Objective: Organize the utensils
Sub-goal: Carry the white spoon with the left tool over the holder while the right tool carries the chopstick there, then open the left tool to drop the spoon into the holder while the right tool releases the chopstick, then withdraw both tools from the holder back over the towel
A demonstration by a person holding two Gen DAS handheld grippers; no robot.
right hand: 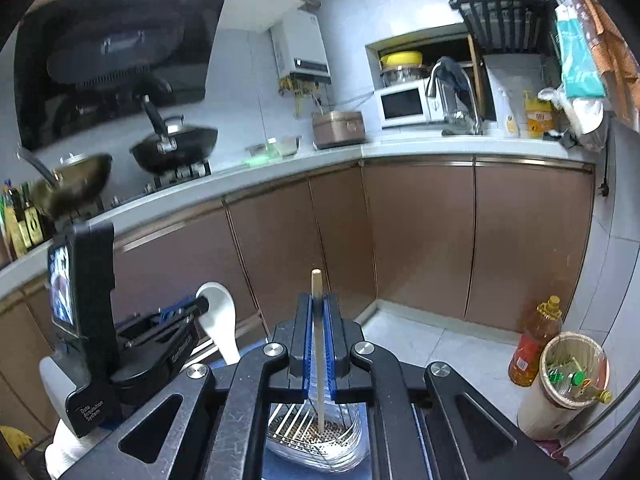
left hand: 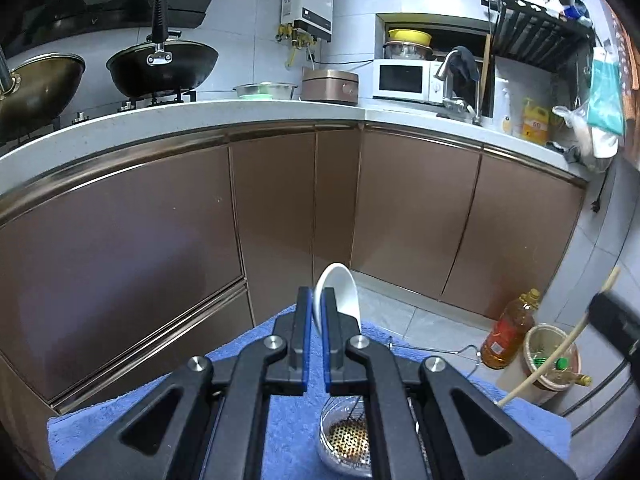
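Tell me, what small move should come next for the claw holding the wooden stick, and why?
Probably lower the right claw so the chopstick settles into the clear utensil holder. The stick's lower end already sits over the holder's perforated drain, and the claw is shut on it.

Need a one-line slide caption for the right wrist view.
Right hand-held gripper clamps a wooden chopstick standing in a clear utensil drainer.

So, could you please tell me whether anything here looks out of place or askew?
Nothing is spilled or damaged. On the floor by the cabinets, an oil bottle stands beside a bin with bottles poking over its rim, an odd spot for cooking oil.
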